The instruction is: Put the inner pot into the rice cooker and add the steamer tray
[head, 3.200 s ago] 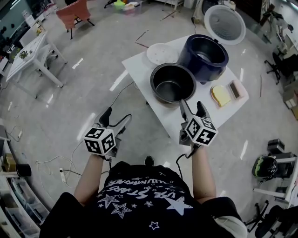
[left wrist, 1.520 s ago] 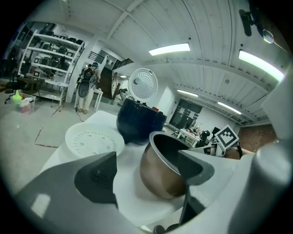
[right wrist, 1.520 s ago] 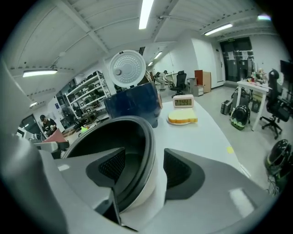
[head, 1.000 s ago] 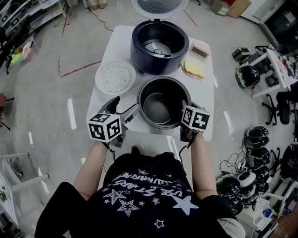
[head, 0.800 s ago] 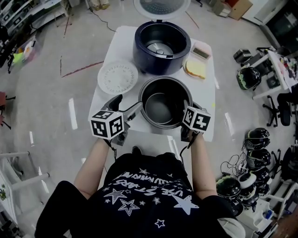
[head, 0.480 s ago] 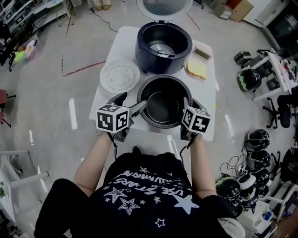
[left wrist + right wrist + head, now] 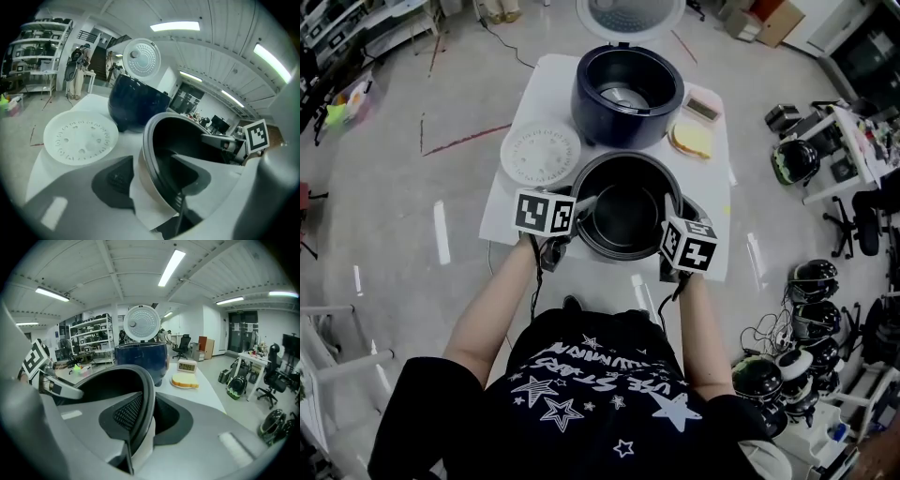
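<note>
The dark inner pot (image 7: 628, 211) stands on the white table (image 7: 712, 202), in front of the navy rice cooker (image 7: 628, 84), whose lid (image 7: 630, 11) is up. The white perforated steamer tray (image 7: 541, 153) lies flat, left of the cooker. My left gripper (image 7: 577, 208) is open and straddles the pot's left rim (image 7: 154, 140), one jaw inside and one outside, with a gap to the wall. My right gripper (image 7: 673, 214) is shut on the pot's right rim (image 7: 145, 390), its meshed pad against the inside. In the left gripper view the tray (image 7: 80, 139) and cooker (image 7: 133, 101) lie beyond.
To the right of the cooker lie a yellow sponge-like slab (image 7: 694, 141) and a small clock (image 7: 705, 103). The table's right edge is just beyond my right gripper. Helmets (image 7: 797, 159) and chairs stand on the floor to the right.
My left gripper has moved right and forward from beside the table to the pot's left rim. The right gripper has stayed at the right rim.
</note>
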Motion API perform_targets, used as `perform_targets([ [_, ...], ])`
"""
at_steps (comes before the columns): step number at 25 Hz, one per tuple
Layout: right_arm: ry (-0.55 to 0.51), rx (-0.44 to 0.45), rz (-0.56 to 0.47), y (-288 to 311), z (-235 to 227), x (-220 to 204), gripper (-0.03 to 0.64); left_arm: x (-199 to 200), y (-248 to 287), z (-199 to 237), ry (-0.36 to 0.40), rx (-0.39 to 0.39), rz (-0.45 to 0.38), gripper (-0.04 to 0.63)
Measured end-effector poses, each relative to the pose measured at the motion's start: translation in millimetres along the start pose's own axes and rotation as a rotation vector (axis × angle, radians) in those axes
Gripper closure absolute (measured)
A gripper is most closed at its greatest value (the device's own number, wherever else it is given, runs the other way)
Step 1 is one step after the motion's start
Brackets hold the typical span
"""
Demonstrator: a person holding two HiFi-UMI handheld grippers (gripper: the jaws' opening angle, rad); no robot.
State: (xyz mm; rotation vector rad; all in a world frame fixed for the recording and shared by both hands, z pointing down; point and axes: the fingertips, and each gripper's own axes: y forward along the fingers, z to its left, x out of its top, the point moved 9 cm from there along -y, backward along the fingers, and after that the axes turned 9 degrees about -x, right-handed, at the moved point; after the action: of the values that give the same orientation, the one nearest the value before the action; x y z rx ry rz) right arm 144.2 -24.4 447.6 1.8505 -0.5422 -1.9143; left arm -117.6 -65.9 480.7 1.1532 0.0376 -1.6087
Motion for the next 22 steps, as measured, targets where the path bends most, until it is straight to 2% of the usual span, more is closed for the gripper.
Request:
perform_targets([
  [2, -0.003, -0.006, -0.007, -2, 2, 0, 0.526, -3, 4, 0, 0.004, 0.003, 0.022, 0.439],
  [5, -0.012, -0.016, -0.018, -6, 6, 1, 0.526, -3, 3, 0, -0.011, 0.029, 0.025, 0.464],
  [9, -0.04, -0.009, -0.04, -12, 12, 4, 0.525, -6, -2, -4, 0.024, 0.087, 0.052, 0.494],
  [14, -0.05, 0.022, -0.074, -26, 22, 16, 0.525, -5, -26, -11, 0.005, 0.111, -0.02, 0.505],
  [22, -0.044, 0.052, -0.215, -68, 27, 74, 0.522, 51, -77, -47, 0.118, 0.124, -0.108, 0.502],
])
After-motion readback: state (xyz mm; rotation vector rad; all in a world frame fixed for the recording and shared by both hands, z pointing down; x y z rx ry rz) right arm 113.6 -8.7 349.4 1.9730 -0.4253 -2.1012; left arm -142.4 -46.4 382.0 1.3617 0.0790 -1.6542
